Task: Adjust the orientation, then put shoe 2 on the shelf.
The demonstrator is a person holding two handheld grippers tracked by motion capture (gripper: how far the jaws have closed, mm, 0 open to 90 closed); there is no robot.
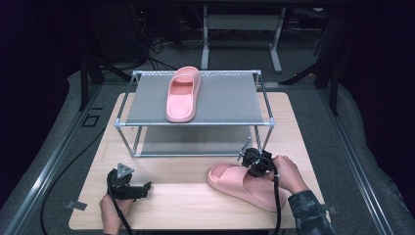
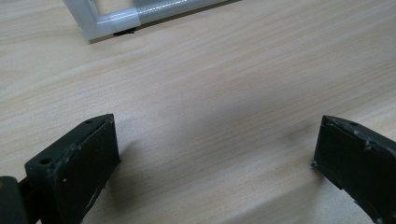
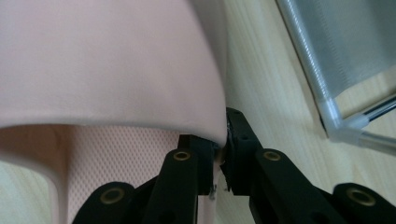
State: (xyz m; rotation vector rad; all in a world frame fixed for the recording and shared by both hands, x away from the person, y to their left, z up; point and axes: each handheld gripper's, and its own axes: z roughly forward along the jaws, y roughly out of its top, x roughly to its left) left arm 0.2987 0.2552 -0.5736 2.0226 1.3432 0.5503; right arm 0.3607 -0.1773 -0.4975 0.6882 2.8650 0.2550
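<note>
Pinching the slipper's [image 3: 112, 70] strap edge, right tongs [image 3: 219, 156] sit beside the rack [image 3: 336, 70].

Pink slide sandal [image 1: 244, 186] lay flat on the table, near right, sole down, toe end pointing left & slightly far, heel toward near right. Wide strap arched over its front; footbed under the strap had fine dotted texture [image 3: 121, 154]. Strap edge on the far side sat pinched between black jaws. Just in front of the rack's near right corner.
</note>
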